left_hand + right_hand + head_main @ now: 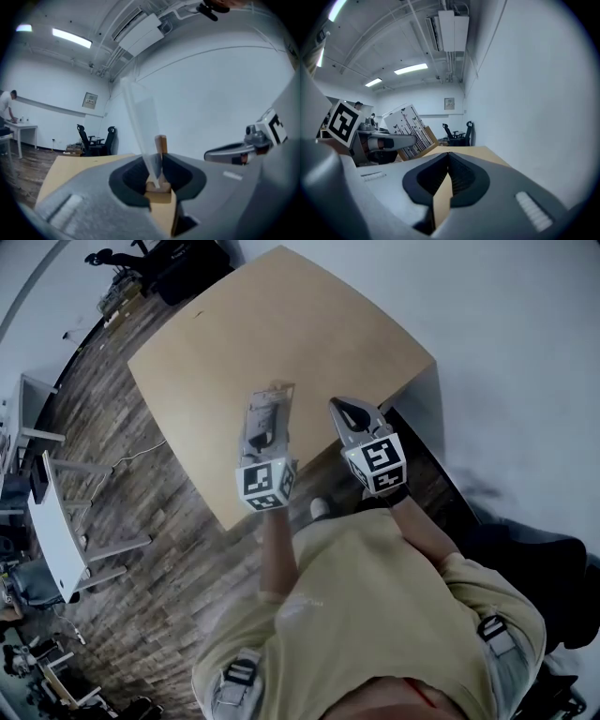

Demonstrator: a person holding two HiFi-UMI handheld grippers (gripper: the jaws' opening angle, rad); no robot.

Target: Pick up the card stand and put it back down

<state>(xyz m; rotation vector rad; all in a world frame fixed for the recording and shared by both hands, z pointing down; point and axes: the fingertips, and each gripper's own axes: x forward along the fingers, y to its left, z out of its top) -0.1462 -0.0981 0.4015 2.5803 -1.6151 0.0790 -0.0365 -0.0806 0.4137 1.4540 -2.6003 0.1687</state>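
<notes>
Card stand, a pale wooden block carrying a tall clear plastic pane with a printed card (146, 140), is clamped at its base between the left gripper's (159, 171) fingers, over the near part of the light wooden table (281, 324). The right gripper (449, 168) hovers alongside, fingers together on nothing. To set the stand down well, level the base, lower it flat onto the table, then release without nudging the pane.

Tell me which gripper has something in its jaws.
The left gripper: its jaws clamp the card stand by its wooden base. The right gripper has its jaws closed on nothing.
</notes>
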